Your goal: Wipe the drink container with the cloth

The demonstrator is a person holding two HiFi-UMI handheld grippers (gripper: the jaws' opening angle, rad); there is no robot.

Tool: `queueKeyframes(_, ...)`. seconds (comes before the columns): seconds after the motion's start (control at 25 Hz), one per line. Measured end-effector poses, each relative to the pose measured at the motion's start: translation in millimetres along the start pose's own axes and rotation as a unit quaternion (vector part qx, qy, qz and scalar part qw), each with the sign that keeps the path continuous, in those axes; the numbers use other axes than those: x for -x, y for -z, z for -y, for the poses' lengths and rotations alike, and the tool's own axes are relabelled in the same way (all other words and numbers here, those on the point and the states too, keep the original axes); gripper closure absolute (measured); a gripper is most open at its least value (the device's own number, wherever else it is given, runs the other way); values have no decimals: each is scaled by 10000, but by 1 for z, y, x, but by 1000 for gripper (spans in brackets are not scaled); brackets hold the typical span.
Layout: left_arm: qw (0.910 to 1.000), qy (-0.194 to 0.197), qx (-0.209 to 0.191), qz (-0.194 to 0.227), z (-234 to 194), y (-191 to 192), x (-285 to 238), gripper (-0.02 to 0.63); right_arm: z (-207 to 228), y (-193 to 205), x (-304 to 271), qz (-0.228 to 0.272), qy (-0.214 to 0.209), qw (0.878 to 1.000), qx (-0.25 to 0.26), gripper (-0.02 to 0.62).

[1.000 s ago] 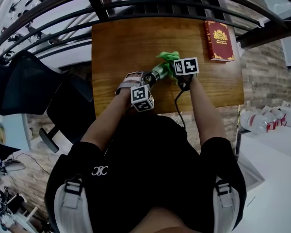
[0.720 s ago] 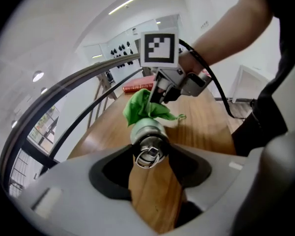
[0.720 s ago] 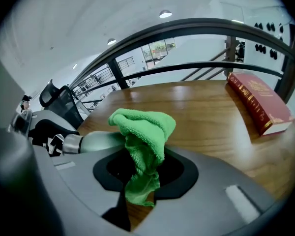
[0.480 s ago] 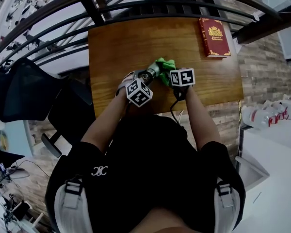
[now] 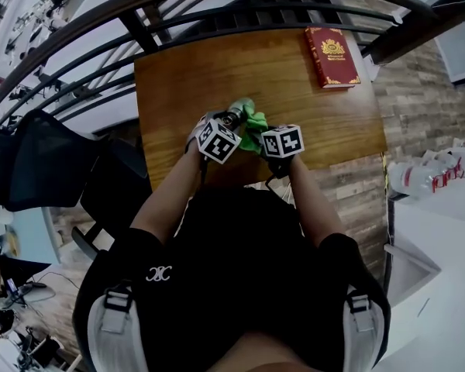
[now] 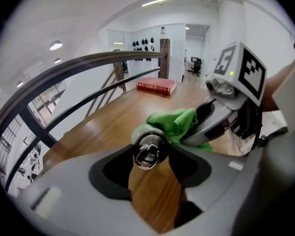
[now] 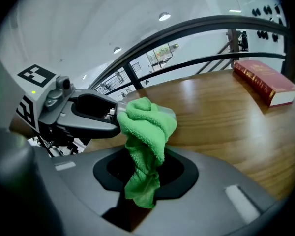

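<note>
Nearest me, my left gripper (image 6: 150,157) has its jaws closed on the capped end of the one drink container (image 6: 148,145), holding it lifted off the wooden surface (image 5: 186,76) with its body pointing away from me. The metal cap is on, so I cannot tell what is inside. My right gripper (image 7: 143,178) has its jaws pinched together on the lower tail of the one green cloth (image 7: 147,127). The bunched upper part of the cloth is draped over the far end of the container and touches it, just to the right of my left jaws. The two grippers sit close side by side over the near middle of the surface. Farther off, at the far right corner, lies a single red book (image 5: 331,55), flat and well apart from everything else. Beyond the far edge runs a dark curved railing (image 6: 96,63).
</note>
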State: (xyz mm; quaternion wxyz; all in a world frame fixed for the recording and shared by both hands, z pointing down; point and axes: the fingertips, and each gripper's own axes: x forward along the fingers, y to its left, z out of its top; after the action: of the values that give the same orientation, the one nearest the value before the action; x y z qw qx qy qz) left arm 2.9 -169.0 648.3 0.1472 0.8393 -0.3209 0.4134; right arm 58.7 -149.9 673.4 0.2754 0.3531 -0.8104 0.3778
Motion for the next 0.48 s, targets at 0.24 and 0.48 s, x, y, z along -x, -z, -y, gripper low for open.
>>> queueKeyframes(0.24,9998,-4,207,33,-4,-21,-5,327,13,-26,44,675,336,9971,-99,497)
queueKeyframes(0.48,9999,-46,29,146,-2,-40,-15,327,24,-61,110,1600,869,9833,18,497)
